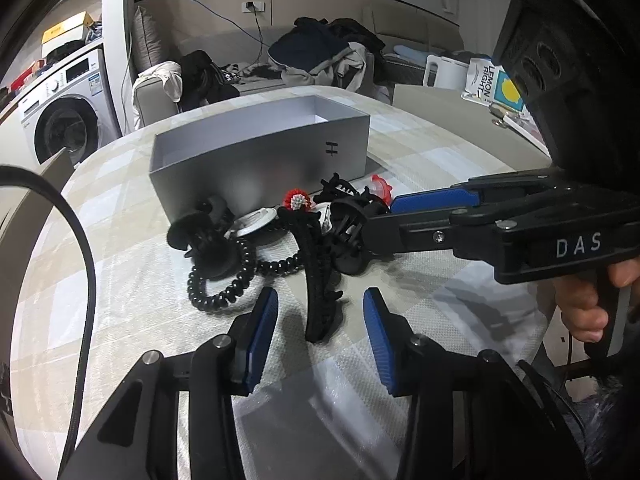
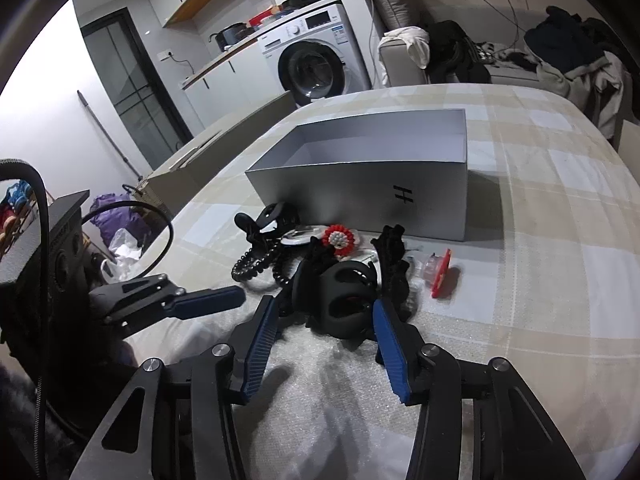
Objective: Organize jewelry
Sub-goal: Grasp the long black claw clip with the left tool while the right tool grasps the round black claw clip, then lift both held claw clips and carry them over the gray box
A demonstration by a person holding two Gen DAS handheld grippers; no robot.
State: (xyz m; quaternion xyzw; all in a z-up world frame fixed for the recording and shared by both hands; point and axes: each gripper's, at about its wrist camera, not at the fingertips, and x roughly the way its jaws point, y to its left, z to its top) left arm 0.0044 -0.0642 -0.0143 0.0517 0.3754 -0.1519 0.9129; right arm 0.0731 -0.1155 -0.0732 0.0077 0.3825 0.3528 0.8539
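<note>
A pile of hair accessories lies in front of an open, empty grey box [image 1: 256, 152] [image 2: 360, 196]. It holds a long black claw clip [image 1: 318, 280], a round black claw clip [image 2: 344, 300] [image 1: 348, 236], a black spiral hair tie [image 1: 224, 276] [image 2: 256, 260], a red-and-white beaded piece [image 1: 297, 200] [image 2: 339, 240] and a red clip [image 2: 440, 274] [image 1: 380, 190]. My left gripper [image 1: 320, 320] is open, its fingers on either side of the long clip's near end. My right gripper [image 2: 324, 320] is open around the round black clip; in the left wrist view it [image 1: 384, 210] reaches in from the right.
The table [image 2: 540, 240] has a checked cloth and bubble wrap at the near side. A washing machine [image 2: 316, 60] stands behind on the left. A sofa with piled clothes [image 1: 320, 56] is behind the table. A cable [image 1: 84, 248] loops at the left.
</note>
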